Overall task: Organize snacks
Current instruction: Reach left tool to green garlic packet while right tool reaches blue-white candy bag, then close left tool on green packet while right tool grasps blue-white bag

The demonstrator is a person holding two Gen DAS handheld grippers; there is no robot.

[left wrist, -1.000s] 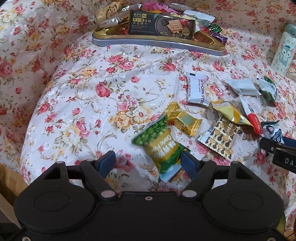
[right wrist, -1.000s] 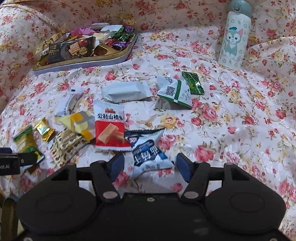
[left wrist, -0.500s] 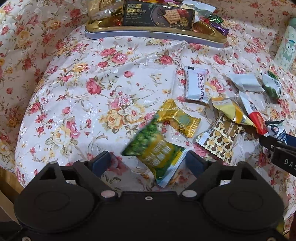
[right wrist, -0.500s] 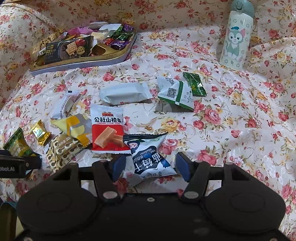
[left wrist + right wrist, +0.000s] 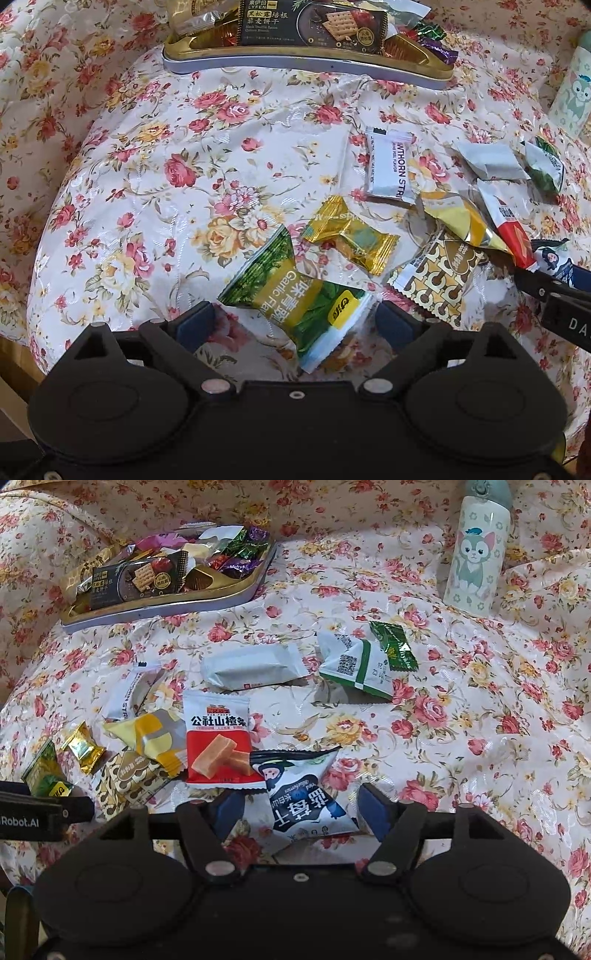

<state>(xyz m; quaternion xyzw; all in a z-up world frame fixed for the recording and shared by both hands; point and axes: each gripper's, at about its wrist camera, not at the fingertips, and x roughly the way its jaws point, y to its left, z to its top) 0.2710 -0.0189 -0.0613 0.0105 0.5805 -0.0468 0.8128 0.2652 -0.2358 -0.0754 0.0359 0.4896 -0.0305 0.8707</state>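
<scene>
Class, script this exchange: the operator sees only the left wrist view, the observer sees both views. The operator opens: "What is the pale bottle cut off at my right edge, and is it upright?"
Observer: The pale cat-print bottle stands upright on the floral cloth, with a grey-blue cap on.
Operator: What is the right gripper over?
Observer: The right gripper has the blue-and-white triangular packet lying between its open jaws.
Operator: I see the red-and-white packet edge-on. What is on its front?
Observer: The red-and-white packet lies flat and pictures two orange bars.
</scene>
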